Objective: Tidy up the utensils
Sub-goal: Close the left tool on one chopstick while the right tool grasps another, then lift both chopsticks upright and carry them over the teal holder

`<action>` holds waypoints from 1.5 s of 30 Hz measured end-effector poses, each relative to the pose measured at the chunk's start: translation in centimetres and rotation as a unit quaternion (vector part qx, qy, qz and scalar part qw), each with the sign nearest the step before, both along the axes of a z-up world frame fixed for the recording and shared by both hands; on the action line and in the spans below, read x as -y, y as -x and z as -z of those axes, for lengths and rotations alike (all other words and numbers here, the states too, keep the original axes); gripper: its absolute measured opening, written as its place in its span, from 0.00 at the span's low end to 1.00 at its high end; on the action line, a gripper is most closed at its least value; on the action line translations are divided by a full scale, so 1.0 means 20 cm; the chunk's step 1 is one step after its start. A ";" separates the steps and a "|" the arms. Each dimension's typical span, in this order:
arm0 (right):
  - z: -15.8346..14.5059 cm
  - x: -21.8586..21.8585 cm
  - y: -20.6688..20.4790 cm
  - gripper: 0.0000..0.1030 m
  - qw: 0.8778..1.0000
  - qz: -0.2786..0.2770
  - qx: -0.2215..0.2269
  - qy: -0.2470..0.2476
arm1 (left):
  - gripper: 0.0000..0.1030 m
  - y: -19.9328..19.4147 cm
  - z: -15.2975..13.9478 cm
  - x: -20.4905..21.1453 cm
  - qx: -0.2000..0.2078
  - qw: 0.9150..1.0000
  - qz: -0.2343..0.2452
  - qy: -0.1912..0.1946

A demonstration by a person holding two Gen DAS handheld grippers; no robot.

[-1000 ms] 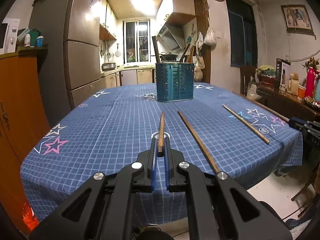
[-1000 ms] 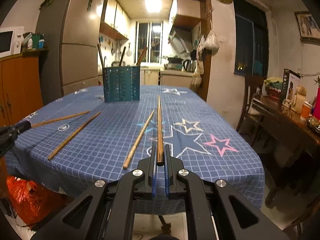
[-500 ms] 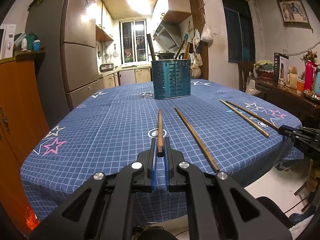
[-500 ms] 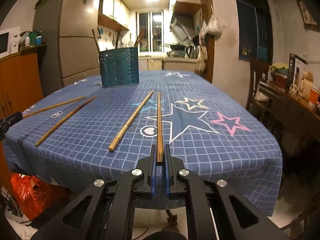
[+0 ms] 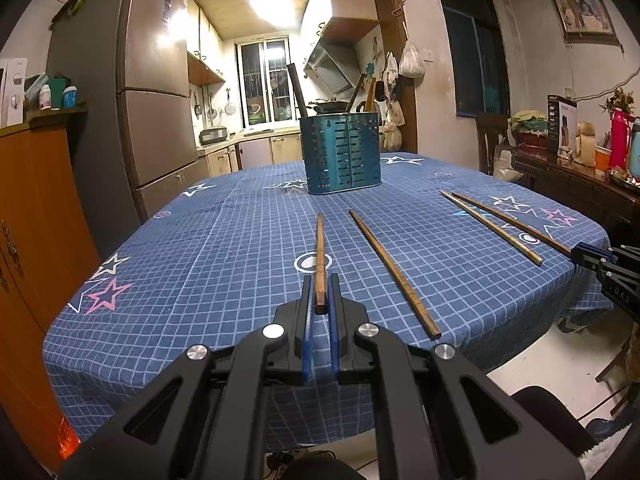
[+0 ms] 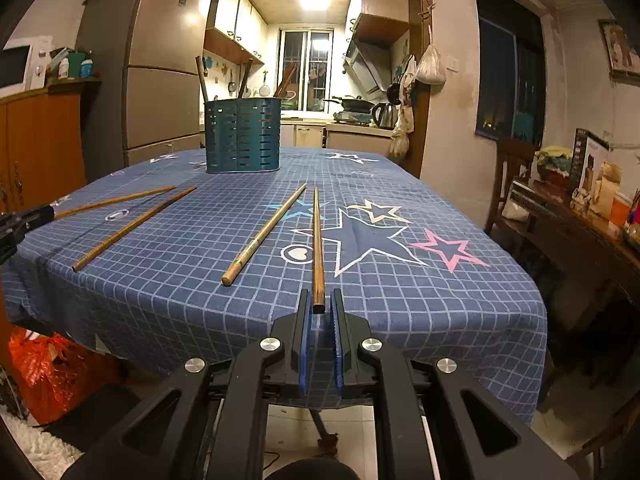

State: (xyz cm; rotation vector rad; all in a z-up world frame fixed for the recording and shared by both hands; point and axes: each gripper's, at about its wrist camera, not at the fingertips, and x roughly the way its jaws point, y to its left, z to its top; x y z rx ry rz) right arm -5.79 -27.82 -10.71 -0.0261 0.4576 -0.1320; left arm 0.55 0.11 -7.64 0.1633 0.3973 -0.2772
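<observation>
A teal slotted utensil holder (image 5: 343, 154) stands at the far middle of the blue star tablecloth; it also shows in the right wrist view (image 6: 242, 136), with utensil handles sticking out. Several wooden chopsticks lie on the cloth. My left gripper (image 5: 320, 286) has its jaws around the near end of one chopstick (image 5: 319, 254), slightly apart. A second chopstick (image 5: 392, 270) lies just right of it. My right gripper (image 6: 319, 300) has its jaws slightly apart around the near end of another chopstick (image 6: 317, 240), which rests on the cloth. A paler chopstick (image 6: 266, 228) lies to its left.
Two more chopsticks (image 6: 132, 222) lie at the table's left in the right wrist view. A fridge (image 5: 160, 120) and orange cabinet (image 5: 36, 220) stand to the left. A cluttered side table (image 6: 580, 216) and a chair stand to the right. A red bag (image 6: 44, 368) sits under the table.
Both grippers have lowered their chopsticks to the tablecloth and the jaws have opened slightly, loosening the grip. Both views have drawn back a little toward the near table edge.
</observation>
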 end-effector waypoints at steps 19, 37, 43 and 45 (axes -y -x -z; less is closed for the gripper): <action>-0.10 0.05 -0.02 0.07 0.999 0.004 0.014 -0.040 | 0.05 -0.01 -0.04 0.00 0.008 1.000 0.005 0.000; -0.63 0.17 -0.10 0.07 0.992 -0.030 0.117 -0.049 | 0.05 -0.13 -0.30 -0.02 0.041 0.999 0.015 0.030; -0.65 0.17 -0.11 0.07 0.992 -0.033 0.111 -0.042 | 0.05 -0.04 -0.21 -0.10 0.019 0.998 0.053 0.014; -0.63 0.16 -0.10 0.07 0.993 -0.035 0.104 -0.040 | 0.06 0.00 -0.13 -0.11 0.005 0.999 0.053 -0.003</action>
